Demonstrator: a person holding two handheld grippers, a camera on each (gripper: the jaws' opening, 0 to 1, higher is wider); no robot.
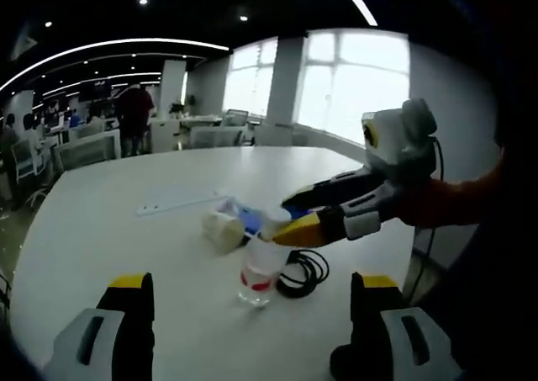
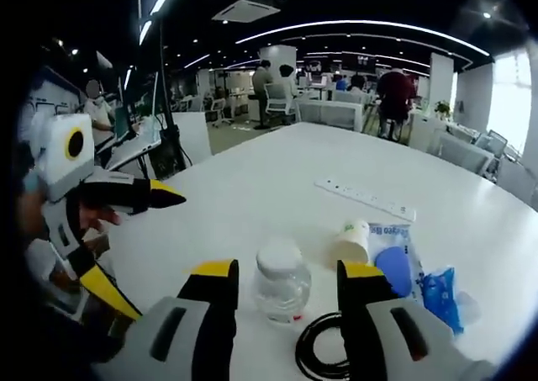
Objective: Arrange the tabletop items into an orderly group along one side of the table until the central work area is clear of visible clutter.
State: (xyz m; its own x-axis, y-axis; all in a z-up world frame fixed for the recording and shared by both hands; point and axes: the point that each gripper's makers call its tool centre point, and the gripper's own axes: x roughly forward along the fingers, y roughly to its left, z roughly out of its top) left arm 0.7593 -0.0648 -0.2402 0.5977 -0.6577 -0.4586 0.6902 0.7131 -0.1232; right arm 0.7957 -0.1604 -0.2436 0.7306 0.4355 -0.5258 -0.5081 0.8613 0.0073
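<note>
We are bracketing the clear bottle (image 2: 281, 290) near the black cable coil (image 2: 324, 354) with the right gripper (image 2: 286, 301) spread unclenched, the left gripper (image 1: 252, 301) idling agape, risking tipping it.

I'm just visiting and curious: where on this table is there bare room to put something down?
The table is bare left of the power strip and out to its far edge. It is crowded around the bottle: the paper cup, blue packets and black cable lie close, with the right gripper open around the bottle.
</note>
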